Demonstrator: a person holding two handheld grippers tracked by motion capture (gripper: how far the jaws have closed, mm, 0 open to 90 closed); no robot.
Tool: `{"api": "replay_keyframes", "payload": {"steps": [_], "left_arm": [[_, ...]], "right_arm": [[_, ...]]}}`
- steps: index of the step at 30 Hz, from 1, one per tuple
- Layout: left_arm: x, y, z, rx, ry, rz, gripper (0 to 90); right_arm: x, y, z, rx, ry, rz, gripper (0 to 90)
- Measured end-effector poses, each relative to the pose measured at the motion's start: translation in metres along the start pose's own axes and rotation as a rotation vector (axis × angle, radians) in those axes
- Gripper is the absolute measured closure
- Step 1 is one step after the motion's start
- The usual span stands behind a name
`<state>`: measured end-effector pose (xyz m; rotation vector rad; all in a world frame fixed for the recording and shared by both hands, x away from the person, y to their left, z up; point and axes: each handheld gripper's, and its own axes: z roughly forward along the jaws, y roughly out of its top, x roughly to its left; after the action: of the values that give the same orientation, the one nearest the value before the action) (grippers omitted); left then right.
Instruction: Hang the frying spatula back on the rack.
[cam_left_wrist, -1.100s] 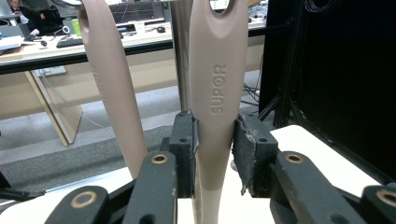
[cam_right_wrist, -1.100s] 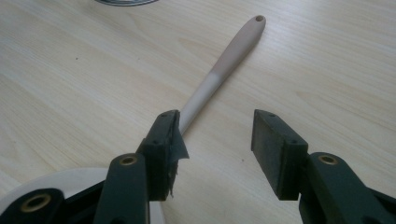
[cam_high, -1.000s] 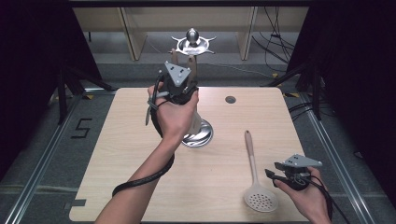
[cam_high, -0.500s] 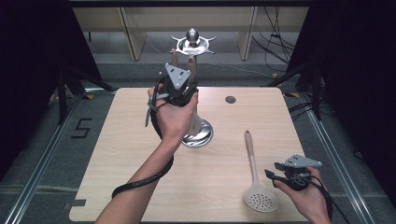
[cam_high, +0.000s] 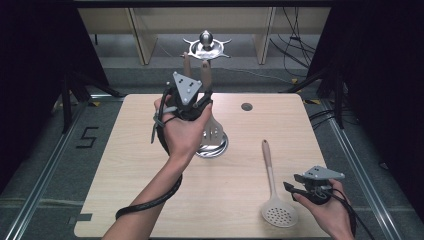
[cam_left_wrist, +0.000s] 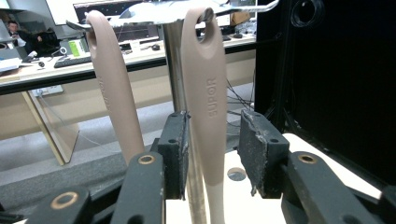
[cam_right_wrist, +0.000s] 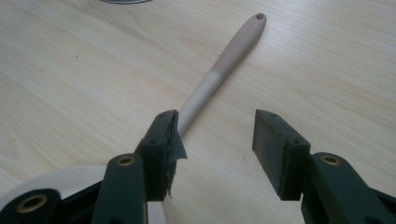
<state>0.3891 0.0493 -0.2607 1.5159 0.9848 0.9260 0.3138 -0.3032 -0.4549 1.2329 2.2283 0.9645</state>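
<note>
A metal utensil rack (cam_high: 212, 146) stands mid-table with two beige-handled utensils hanging from its top hooks. My left gripper (cam_high: 196, 94) is raised at the rack. In the left gripper view its jaws (cam_left_wrist: 215, 140) sit either side of the right-hand hanging handle (cam_left_wrist: 205, 93). They have just been opening. The left pad (cam_left_wrist: 173, 151) lies close to the handle and the right pad (cam_left_wrist: 256, 154) stands clear of it. The other handle (cam_left_wrist: 112, 93) hangs to the left. A white skimmer (cam_high: 272, 185) lies on the table at the right. My right gripper (cam_high: 300, 189) (cam_right_wrist: 217, 135) is open beside the skimmer's head, empty.
The wooden table (cam_high: 125, 175) has a small round hole (cam_high: 246, 106) at the back right. A slotted spatula head (cam_high: 215, 132) hangs low by the rack's base. Cables trail from both grippers. Dark curtains and floor rails flank the table.
</note>
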Motion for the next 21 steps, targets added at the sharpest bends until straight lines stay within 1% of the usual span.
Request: {"api": "replay_keyframes", "payload": {"steps": [1, 2, 3, 4, 7, 8, 9, 10, 13, 14, 16, 18, 21], "left_arm": [[0.0, 0.0, -0.002, -0.005, -0.003, 0.005, 65.8], [0.0, 0.0, -0.005, -0.01, -0.008, 0.008, 69.4], [-0.001, 0.0, -0.007, -0.016, -0.011, 0.008, 72.5], [0.0, 0.001, -0.009, -0.023, -0.016, 0.01, 76.5], [-0.001, 0.003, -0.014, -0.044, -0.03, 0.003, 86.0], [-0.002, 0.003, -0.015, -0.044, -0.036, -0.006, 89.2], [-0.002, 0.005, -0.016, -0.05, -0.039, 0.004, 89.3], [-0.002, 0.006, -0.015, -0.05, -0.045, 0.005, 89.4], [-0.004, 0.011, -0.014, -0.055, -0.055, 0.004, 89.6], [-0.005, 0.012, -0.012, -0.06, -0.067, 0.0, 89.6], [-0.006, 0.015, -0.01, -0.068, -0.072, 0.003, 89.6], [-0.007, 0.018, -0.009, -0.07, -0.069, 0.0, 89.6], [-0.007, 0.021, -0.005, -0.076, -0.07, -0.009, 89.6]], "right_arm": [[0.002, 0.001, -0.001, 0.009, 0.002, 0.029, 50.8], [0.002, 0.001, -0.002, 0.025, 0.013, 0.034, 50.8], [0.002, 0.0, 0.0, 0.017, 0.011, 0.016, 50.8], [0.001, 0.0, -0.001, 0.013, 0.0, 0.0, 50.9], [0.0, 0.0, -0.001, 0.013, -0.002, -0.004, 50.9], [0.0, 0.0, -0.001, 0.013, -0.002, -0.005, 50.9], [-0.001, 0.001, -0.001, 0.011, 0.0, -0.016, 50.9], [-0.001, 0.001, -0.001, 0.012, -0.001, -0.02, 50.9], [0.001, 0.001, -0.001, 0.017, 0.002, -0.005, 50.9], [0.001, 0.001, -0.001, 0.016, 0.002, -0.006, 50.9], [-0.001, 0.001, -0.001, 0.013, -0.001, -0.023, 50.9], [0.0, 0.0, 0.0, 0.014, 0.013, -0.006, 50.9], [0.0, 0.0, 0.0, 0.013, 0.014, -0.004, 51.0]]}}
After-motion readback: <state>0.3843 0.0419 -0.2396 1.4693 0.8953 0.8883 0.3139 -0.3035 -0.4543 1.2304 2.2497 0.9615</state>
